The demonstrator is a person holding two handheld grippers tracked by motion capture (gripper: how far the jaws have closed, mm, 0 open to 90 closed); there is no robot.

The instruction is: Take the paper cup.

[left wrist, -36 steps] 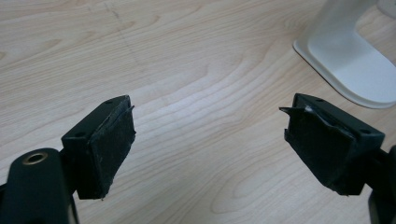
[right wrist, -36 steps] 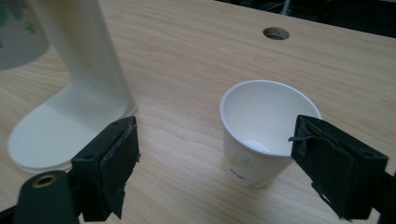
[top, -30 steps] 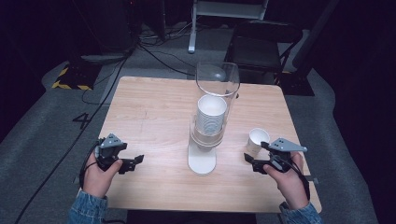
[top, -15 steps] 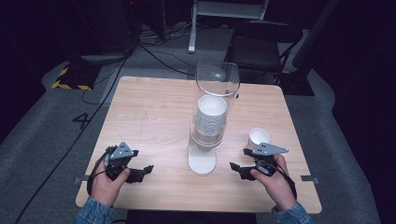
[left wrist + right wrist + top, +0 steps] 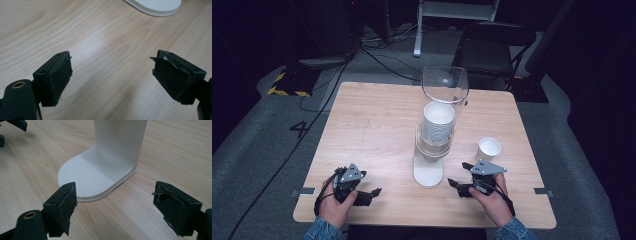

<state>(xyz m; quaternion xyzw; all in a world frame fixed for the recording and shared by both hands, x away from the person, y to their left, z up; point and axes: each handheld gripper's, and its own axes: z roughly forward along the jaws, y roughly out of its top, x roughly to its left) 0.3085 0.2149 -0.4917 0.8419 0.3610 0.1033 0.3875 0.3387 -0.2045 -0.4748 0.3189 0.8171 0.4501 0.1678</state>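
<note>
A cup dispenser stands mid-table: a clear tube (image 5: 444,85) over a stack of white paper cups (image 5: 438,125) on a white stand with a flat base (image 5: 428,172). One loose white paper cup (image 5: 488,148) stands upright to its right. My left gripper (image 5: 371,194) lies low near the front edge, left of the base, open and holding nothing (image 5: 111,67); the base's rim (image 5: 155,6) shows ahead of it. My right gripper (image 5: 458,184) is just right of the base, open and empty (image 5: 113,195), facing the base (image 5: 95,173) and its upright post (image 5: 117,137).
The wooden table (image 5: 372,125) ends close behind both hands at its front edge. A dark chair (image 5: 492,45) and cables (image 5: 382,55) lie on the floor beyond the far edge. The left gripper's jaws (image 5: 11,126) show at the top left of the right gripper view.
Both hands have drawn back toward the front edge and inward toward the dispenser base. The right gripper has left the loose cup's side. Both stay open.
</note>
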